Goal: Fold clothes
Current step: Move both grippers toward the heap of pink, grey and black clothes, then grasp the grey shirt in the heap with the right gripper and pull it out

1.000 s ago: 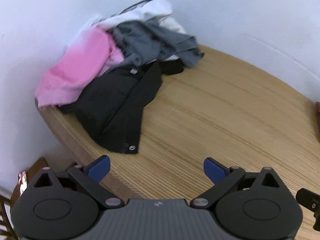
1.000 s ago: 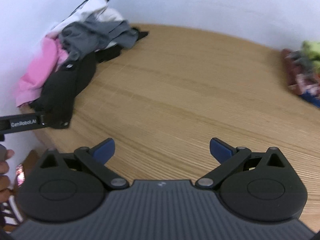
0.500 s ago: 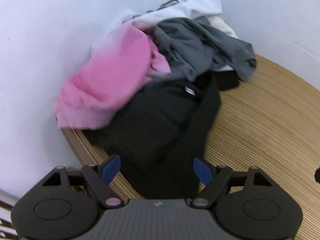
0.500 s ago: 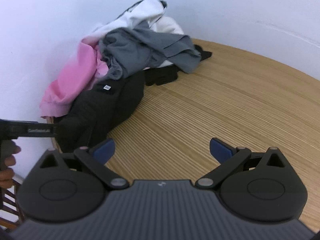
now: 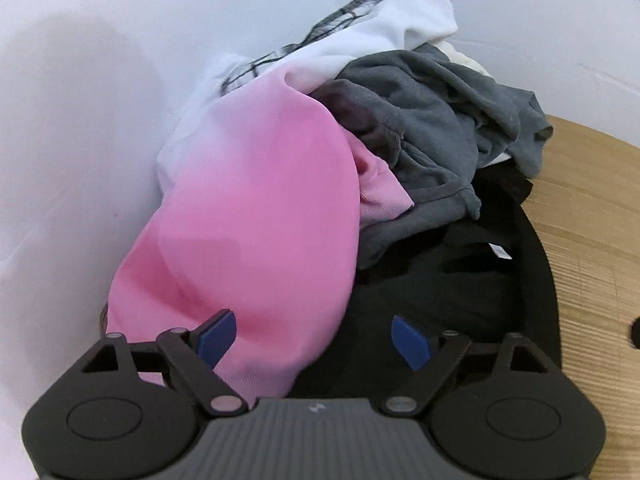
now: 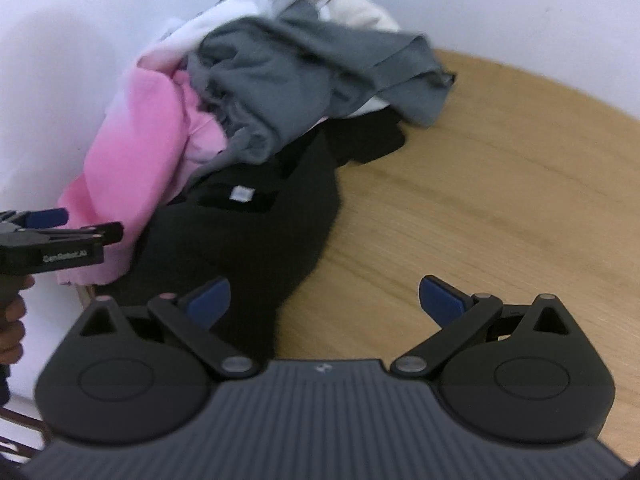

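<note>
A heap of clothes lies in the table's corner against the wall: a pink garment (image 5: 256, 220), a grey one (image 5: 432, 128), a black one (image 5: 440, 288) and a white one (image 5: 380, 28) on top at the back. My left gripper (image 5: 314, 338) hovers over the near edge of the pink and black cloth. Its jaws are opening, with cloth below the gap and neither pad pressing on it. My right gripper (image 6: 325, 299) stands open above the black garment (image 6: 256, 248) and bare wood, holding nothing. The pink (image 6: 132, 152) and grey (image 6: 280, 80) pieces lie beyond it.
The round wooden table (image 6: 500, 184) stretches to the right of the heap. White walls (image 5: 80, 120) close in behind and to the left. In the right wrist view the left gripper (image 6: 80, 226) and the hand (image 6: 12, 320) holding it sit at the left edge.
Both grippers have swept left across the table toward the heap, which now fills each view. The left one has come over the pink and black cloth.
</note>
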Motion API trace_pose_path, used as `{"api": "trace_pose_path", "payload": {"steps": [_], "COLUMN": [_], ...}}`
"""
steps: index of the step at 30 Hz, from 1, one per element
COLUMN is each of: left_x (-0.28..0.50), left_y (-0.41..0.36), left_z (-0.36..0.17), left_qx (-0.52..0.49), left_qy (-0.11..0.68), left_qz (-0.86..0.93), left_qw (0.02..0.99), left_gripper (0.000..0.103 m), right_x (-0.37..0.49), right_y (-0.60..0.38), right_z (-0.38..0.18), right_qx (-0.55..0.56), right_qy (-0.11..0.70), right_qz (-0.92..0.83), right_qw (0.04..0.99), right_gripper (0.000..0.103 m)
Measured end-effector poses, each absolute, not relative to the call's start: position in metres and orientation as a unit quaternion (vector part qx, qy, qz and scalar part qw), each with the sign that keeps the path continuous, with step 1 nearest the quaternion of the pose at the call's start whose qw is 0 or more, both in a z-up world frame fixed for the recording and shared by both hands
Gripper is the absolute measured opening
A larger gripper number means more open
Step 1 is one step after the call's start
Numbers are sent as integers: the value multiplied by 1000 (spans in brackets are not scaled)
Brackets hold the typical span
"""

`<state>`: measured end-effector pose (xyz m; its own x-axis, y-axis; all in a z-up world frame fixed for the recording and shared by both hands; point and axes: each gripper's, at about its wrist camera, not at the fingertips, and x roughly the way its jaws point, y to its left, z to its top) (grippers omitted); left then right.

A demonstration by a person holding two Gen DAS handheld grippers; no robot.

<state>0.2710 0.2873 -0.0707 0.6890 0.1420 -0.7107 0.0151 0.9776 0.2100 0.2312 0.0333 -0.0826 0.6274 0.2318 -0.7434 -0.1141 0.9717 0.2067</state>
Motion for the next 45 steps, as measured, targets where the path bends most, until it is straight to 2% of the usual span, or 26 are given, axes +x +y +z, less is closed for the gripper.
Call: {"api": "trace_pose_path", "payload": {"steps": [6,15,21,27,33,35,37,40,45], "left_x": [286,321,335,340,338,337,335,335,335], "left_y": [299,295,294,299,298,297,298,298,294], "left_z": [-84,-76,-72,-83,-97,-98,-98,-96,-86], "left_qx": [84,94,98,87,68,70,65,60,53], "left_qy": [418,383,365,386,415,417,414,412,395], "left_qz": [15,4,4,6,0,-1,-4,-4,-20], "left_qw": [905,919,926,918,907,906,908,909,917], "left_gripper": [89,90,91,91,91,91,91,91,91], "right_x": [254,335,409,488,544,538,523,495,421], "right_y": [68,81,113,139,140,136,120,86,29], "right_z": [-80,-17,1,-37,-91,-89,-75,-52,-19], "right_qx": [57,23,-56,-158,-97,-69,-7,100,262], "right_qy": [427,344,289,278,366,363,359,338,273], "right_qz": [92,135,145,116,121,136,154,194,317], "right_qw": [898,929,944,940,917,919,921,916,870], "right_gripper": [103,103,103,103,103,74,37,30,28]}}
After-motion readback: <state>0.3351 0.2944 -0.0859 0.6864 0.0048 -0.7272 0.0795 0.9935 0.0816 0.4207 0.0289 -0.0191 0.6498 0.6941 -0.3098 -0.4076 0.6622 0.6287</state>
